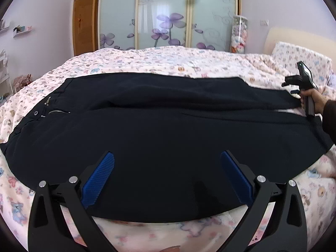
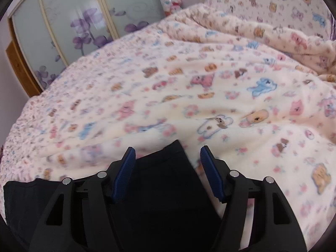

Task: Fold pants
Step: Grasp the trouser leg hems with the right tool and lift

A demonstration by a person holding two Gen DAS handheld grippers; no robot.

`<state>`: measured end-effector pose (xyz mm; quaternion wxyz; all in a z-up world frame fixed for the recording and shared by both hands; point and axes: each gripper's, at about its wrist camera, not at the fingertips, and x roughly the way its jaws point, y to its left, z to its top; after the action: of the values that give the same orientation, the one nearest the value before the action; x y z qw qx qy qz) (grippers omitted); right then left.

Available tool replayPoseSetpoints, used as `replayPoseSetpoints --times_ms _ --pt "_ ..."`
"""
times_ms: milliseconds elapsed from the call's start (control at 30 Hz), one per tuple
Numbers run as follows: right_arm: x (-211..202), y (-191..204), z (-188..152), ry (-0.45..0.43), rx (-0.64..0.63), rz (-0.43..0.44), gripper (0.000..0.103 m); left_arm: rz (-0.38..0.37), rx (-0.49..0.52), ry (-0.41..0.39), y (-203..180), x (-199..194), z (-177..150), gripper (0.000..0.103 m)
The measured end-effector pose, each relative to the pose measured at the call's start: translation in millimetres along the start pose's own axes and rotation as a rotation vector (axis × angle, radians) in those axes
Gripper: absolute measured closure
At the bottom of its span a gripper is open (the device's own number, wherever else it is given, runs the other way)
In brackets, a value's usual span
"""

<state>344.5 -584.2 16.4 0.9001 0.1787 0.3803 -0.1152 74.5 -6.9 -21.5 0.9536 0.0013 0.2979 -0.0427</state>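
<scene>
While the dark pants [image 1: 168, 126] lie flat across the bed's near edge, left gripper [image 1: 167, 176] hovers over them, jaws wide apart, empty. Right gripper [image 2: 168, 168] straddles a leg end [image 2: 166, 168], jaws part-open, not pinching. No readable writing.

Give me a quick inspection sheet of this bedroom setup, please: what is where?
Surface: bed cover printed with bears, rumpled near the pillow.
Job's things: dark pants laid flat across the bed, waistband at left.
Clutter: nothing seen on the bed.
Grippers: left claw open above the pants' near edge; right claw open, a pants corner between its fingers, pads not pressing.
Cables: nothing seen.
Surroundings: wardrobe with flowered sliding doors, jar of soft toys.
</scene>
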Motion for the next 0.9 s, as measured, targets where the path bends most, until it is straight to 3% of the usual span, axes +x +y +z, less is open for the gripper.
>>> replayPoseSetpoints --times_ms 100,167,200,233,300,333,600,900 --pt "17 -2 -5 0.036 -0.003 0.002 0.037 0.005 0.007 0.017 -2 3 -1 0.002" --pt "20 0 -9 0.036 -0.023 0.011 0.043 0.002 0.004 0.022 -2 4 -1 0.002" --pt "21 2 -12 0.035 -0.038 0.001 0.054 0.001 0.002 0.024 -1 4 -2 0.002" --pt "20 3 -12 0.033 -0.046 -0.006 0.071 0.001 0.000 0.028 -1 5 -1 0.002" --pt "12 4 -13 0.025 -0.056 0.023 0.087 0.000 -0.001 0.028 -1 5 -1 0.002" --pt "6 5 -12 0.014 -0.056 0.038 0.089 0.001 -0.002 0.027 0 5 -1 0.002" --pt "-106 3 -36 -0.198 -0.105 0.232 0.093 -0.004 -0.026 -0.016 4 -6 1 0.002" --pt "-213 -40 -148 -0.192 -0.035 0.381 0.095 -0.013 -0.069 -0.128 14 -33 6 0.002"
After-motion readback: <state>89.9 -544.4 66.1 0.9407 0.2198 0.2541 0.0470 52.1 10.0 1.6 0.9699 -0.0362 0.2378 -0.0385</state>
